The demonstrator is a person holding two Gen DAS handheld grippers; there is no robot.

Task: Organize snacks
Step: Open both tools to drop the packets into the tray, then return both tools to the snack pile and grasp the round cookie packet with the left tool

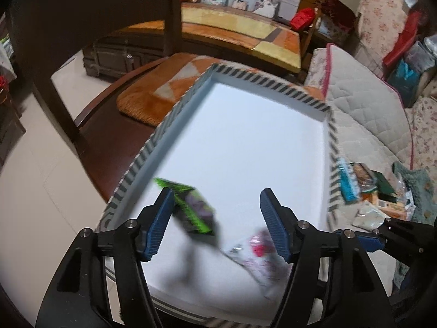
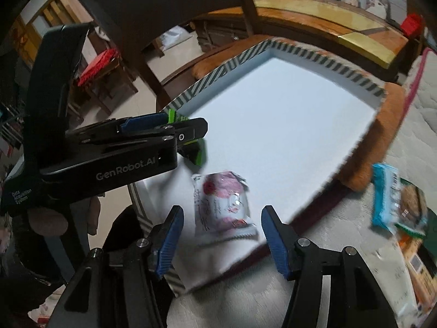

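Observation:
A shallow white tray with a green-striped rim (image 1: 273, 82) (image 2: 218, 73) lies under both grippers. My left gripper (image 1: 218, 216) stands open over the tray's near left part. A blurred green-and-black snack packet (image 1: 191, 207) sits right beside its left finger (image 1: 161, 218) and far from the other finger. In the right wrist view this gripper (image 2: 188, 134) reaches in from the left, half hiding the green packet (image 2: 198, 153). My right gripper (image 2: 222, 232) is open. A pink-and-white snack packet (image 2: 221, 202) (image 1: 262, 251) lies on the tray floor between its fingers, and neither pad touches it.
Several loose snack packets (image 1: 363, 188) lie on the quilted bedding right of the tray, a light-blue one (image 2: 387, 191) nearest. An orange cushion (image 1: 147, 101) borders the tray's far side. Beyond the tray stand a dark wooden chair leg (image 1: 54, 87) and a bench (image 1: 245, 32).

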